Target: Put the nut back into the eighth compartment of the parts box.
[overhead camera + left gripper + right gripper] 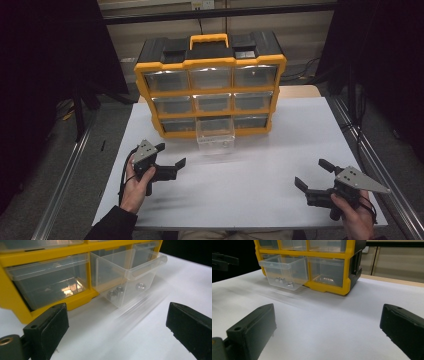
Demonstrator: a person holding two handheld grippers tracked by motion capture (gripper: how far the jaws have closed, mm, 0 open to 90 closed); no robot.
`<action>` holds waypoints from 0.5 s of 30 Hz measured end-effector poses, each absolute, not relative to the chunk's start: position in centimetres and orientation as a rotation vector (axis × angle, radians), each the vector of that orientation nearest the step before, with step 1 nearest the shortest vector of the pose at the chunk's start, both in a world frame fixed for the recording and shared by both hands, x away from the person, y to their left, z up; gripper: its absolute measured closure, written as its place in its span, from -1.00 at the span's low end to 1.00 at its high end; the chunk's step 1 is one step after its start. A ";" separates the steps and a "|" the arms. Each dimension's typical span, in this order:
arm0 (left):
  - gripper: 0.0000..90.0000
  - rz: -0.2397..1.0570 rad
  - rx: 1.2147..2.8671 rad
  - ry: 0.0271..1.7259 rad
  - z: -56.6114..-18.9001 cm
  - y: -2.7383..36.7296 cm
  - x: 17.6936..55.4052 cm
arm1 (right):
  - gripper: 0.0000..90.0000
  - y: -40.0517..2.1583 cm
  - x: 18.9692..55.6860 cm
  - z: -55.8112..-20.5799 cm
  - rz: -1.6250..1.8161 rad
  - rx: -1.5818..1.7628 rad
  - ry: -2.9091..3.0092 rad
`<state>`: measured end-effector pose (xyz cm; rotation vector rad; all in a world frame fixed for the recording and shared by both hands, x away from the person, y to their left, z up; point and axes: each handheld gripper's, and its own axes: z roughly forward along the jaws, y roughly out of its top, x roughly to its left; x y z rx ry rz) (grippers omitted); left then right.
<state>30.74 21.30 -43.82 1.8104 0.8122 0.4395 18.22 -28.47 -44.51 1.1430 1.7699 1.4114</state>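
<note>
Overhead looks forward; gripper views low, sharing open drawer [127,277] (close).

The right gripper [328,332] hangs low over the white bench [332,315], jaws spread wide with nothing between them. Ahead stands the yellow organizer [329,287], its clear drawer [284,271] pulled out with a few nuts [284,282] inside.

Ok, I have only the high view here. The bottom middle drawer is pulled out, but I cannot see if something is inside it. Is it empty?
Observer: No. In the left gripper view the pulled-out drawer holds hex nuts, about three, low near its front wall.
Operator: And the closed drawer to its right?
Observer: The right gripper view shows small shiny parts inside the bottom right drawer; I cannot tell what they are.
</note>
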 end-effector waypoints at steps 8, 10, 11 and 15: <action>-0.96 0.482 1.765 0.807 -44.0 23.2 29.1 | -1.00 -28.2 18.4 -44.5 1.410 1.140 1.777; -0.94 0.471 1.752 0.810 -44.1 23.7 28.8 | -1.00 -28.3 18.4 -44.5 1.411 1.147 1.771; -0.94 0.474 1.751 0.822 -44.2 23.9 28.6 | -1.00 -28.3 18.4 -44.4 1.411 1.149 1.767; -0.94 0.494 1.740 0.828 -44.1 24.5 27.9 | -1.00 -28.3 18.4 -44.5 1.414 1.142 1.772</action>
